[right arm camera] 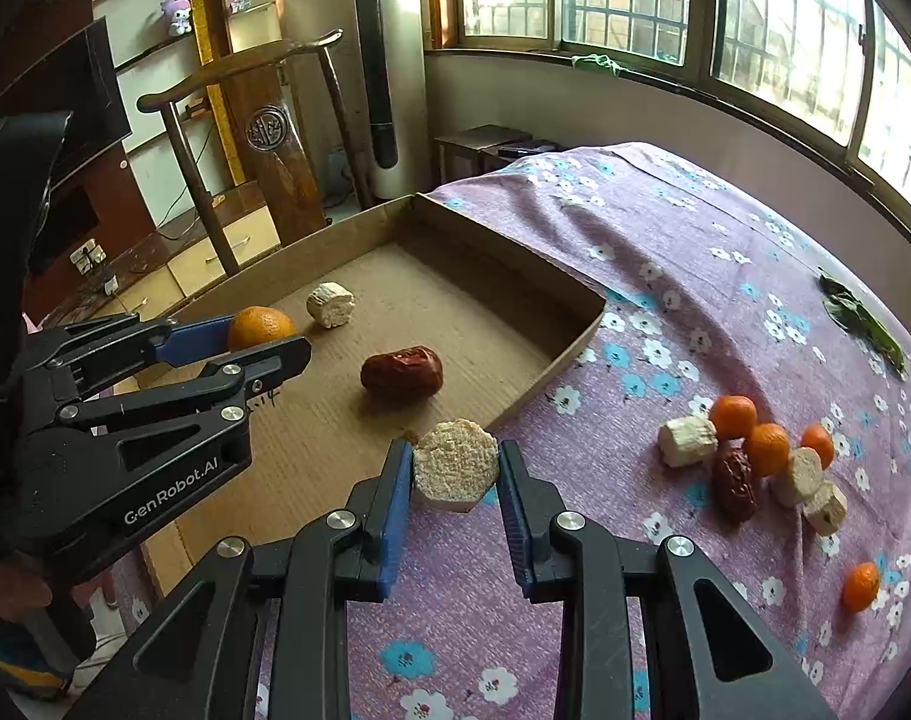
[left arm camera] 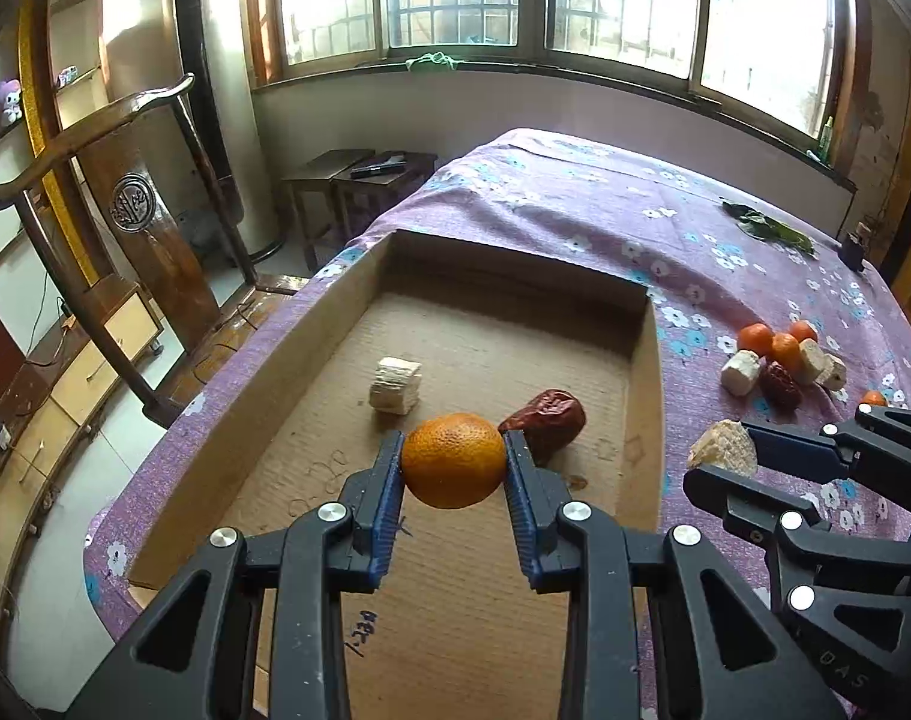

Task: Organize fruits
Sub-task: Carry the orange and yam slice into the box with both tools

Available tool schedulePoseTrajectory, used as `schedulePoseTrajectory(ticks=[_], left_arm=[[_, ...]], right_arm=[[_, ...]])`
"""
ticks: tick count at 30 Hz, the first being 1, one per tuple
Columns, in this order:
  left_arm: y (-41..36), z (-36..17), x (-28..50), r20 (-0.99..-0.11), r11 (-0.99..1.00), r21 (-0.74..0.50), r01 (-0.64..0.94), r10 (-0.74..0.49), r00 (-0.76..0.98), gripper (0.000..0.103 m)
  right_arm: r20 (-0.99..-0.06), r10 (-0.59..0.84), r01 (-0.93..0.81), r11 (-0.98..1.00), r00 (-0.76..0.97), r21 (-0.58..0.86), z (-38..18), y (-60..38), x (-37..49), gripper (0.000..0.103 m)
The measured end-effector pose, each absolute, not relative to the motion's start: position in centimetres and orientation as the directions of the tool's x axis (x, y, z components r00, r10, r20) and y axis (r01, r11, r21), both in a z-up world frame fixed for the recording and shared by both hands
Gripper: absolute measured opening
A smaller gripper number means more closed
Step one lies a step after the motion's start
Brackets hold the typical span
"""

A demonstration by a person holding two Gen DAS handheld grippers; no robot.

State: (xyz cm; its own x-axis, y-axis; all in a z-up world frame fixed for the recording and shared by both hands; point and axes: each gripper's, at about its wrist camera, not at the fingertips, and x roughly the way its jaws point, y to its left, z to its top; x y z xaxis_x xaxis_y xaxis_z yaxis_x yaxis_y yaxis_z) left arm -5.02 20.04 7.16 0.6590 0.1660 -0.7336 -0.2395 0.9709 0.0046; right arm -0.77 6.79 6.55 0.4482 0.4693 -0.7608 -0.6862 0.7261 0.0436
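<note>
Above the cardboard tray [left arm camera: 641,372], the left gripper [left arm camera: 453,461] clasped a mandarin [left arm camera: 453,459]; beside the tray's near corner, the right gripper [right arm camera: 454,467] clasped a pale chunk [right arm camera: 453,461].

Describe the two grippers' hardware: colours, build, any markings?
Both match: black plastic linkage frames with cut-out openings and silver round pivot bolts. Left gripper and right gripper each carry blue ribbed pads. The left gripper's side reads "GenRobot.AI" in white. No cables visible.
</note>
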Motion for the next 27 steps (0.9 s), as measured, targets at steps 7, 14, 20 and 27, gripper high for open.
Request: schedulePoseTrajectory(ticks=[7,14,20,27], left_arm=[[22.6,5.7,-4.8,-0.765,0.960,-0.014,-0.278,0.169,0.621,0.031],[23.4,5.0,-4.3,-0.780,0.956,-0.013,-0.292,0.173,0.602,0.031],[23.7,4.5,-3.9,-0.791,0.955,-0.003,-0.296,0.178,0.586,0.031],[23.8,3.8,-3.7,-0.807,0.953,0.004,-0.302,0.182,0.562,0.032]], right_arm=[[-0.784,0.478,-0.733,0.679,0.396,0.044,5.4,10.1,-0.4,0.031],[-0.808,0.472,-0.753,0.656,0.354,0.054,3.9,11.9,0.1,0.031],[-0.819,0.468,-0.765,0.642,0.331,0.057,3.1,12.7,0.4,0.031],[-0.837,0.458,-0.771,0.633,0.299,0.071,1.5,13.9,1.1,0.032]])
